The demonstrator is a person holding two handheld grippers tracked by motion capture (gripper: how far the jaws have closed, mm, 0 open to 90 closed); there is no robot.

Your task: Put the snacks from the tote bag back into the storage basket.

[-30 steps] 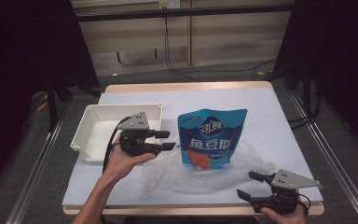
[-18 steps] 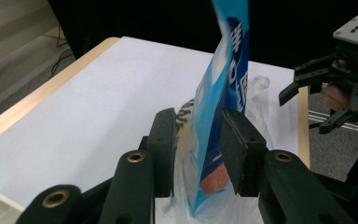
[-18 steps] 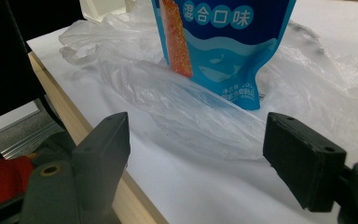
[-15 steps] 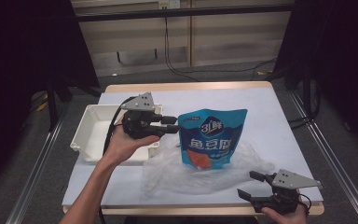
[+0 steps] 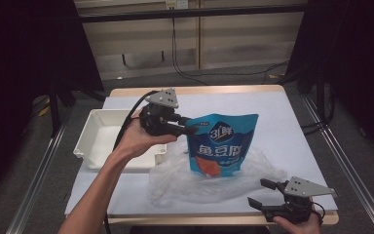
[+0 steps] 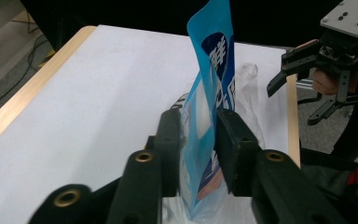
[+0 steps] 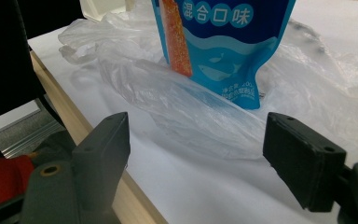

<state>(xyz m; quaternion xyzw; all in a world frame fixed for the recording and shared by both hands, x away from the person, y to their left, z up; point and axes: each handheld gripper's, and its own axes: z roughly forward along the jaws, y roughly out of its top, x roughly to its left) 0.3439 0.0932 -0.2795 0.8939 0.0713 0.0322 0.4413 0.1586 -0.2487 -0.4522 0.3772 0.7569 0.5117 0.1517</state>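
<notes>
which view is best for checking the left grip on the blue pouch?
The left gripper view: the blue pouch stands edge-on between the left hand-held gripper pads, which have just been closing on it. The high view shows its whole front; the right gripper view shows its lower part over clear plastic.

The blue pouch (image 7: 223,51) loses its top to the right gripper view's upper edge, and the clear plastic bag (image 7: 200,112) veils its foot. The left gripper (image 5: 187,130) covers the pouch's upper left corner from above.
</notes>
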